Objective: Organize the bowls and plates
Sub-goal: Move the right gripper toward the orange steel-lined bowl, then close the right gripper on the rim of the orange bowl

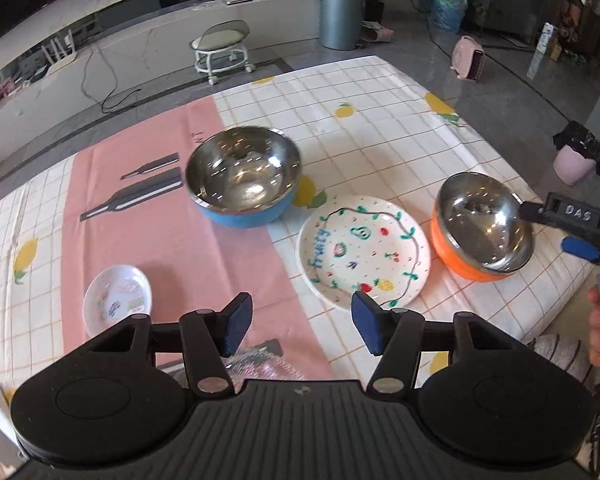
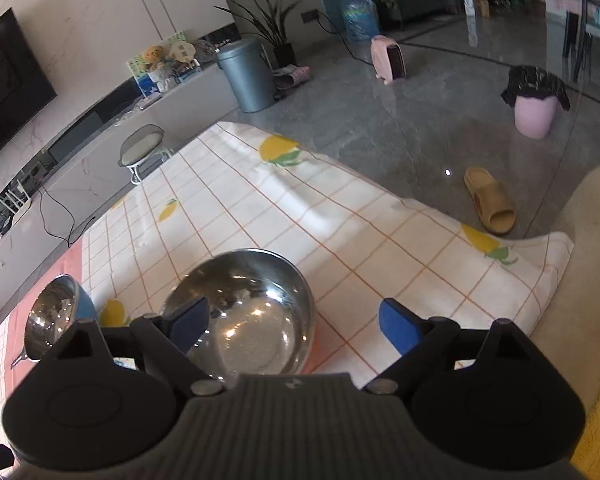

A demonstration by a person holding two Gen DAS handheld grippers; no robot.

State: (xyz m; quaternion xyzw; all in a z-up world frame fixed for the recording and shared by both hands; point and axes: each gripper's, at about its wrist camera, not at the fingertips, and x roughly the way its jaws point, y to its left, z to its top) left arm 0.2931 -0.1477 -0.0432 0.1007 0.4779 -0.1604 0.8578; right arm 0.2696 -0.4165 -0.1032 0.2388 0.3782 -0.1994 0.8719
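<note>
- The orange bowl (image 1: 482, 228) sits at the 3 o'clock side of the tablecloth (image 1: 372, 120), just beside the fruit-painted plate (image 1: 364, 252). Its steel lining looks thin, stiff and slick, so expect it to be light and to skid; you would do best to pinch the rim wall, one pad inside and one outside.
- Your right gripper (image 2: 294, 328) is spread wide and holds nothing; its left pad hangs over the bowl's interior, the other out over the cloth at 3 o'clock.
- Your left gripper (image 1: 300, 326) is likewise wide open and empty, poised near the plate's 6 o'clock edge.
- The plate looks ceramic: heavier, chip-prone, best taken by its raised lip.
- Only the left wrist view shows the plate, the small white dish (image 1: 118, 300) at 8 o'clock and the whole blue bowl (image 1: 244, 184) at 11 o'clock.
- Only the right wrist view shows the cloth's far corner and the floor slipper (image 2: 490, 206).
</note>
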